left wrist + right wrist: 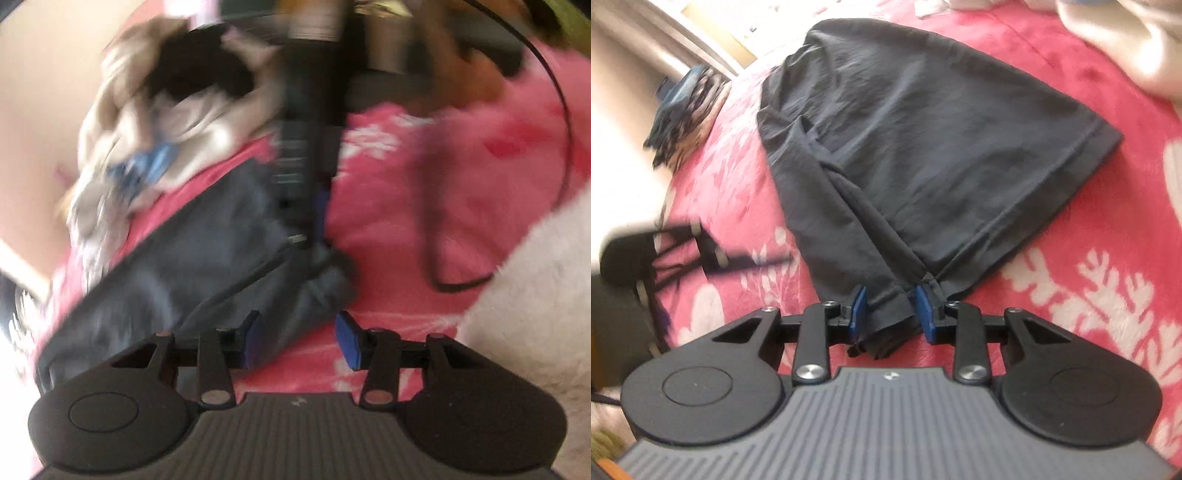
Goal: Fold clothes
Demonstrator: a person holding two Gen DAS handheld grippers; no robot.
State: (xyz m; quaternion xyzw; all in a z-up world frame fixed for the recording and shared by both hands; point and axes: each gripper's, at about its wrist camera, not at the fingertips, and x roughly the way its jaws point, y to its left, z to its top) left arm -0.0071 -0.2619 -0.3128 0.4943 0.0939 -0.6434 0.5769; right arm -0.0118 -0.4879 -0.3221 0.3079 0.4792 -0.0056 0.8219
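A dark navy garment (923, 129) lies spread on a pink flowered blanket (1071, 229). My right gripper (892, 312) is at its near corner, blue pads closed on a bunch of the cloth, with folds drawn tight toward them. In the blurred left wrist view the same garment (207, 258) lies slanted, and the right gripper's dark body (310, 147) comes down onto its edge. My left gripper (300, 341) hovers open over the garment's near corner, holding nothing. It also shows as a blurred black shape, the left gripper (665, 254), at the left of the right wrist view.
A heap of beige, white and blue clothes (166, 129) lies beyond the garment. A white fluffy cover (524, 302) and a black cable (461, 284) are on the right. A blue-and-white patterned cloth (683, 110) lies at the bed's left edge, pale fabric (1126, 48) at the top right.
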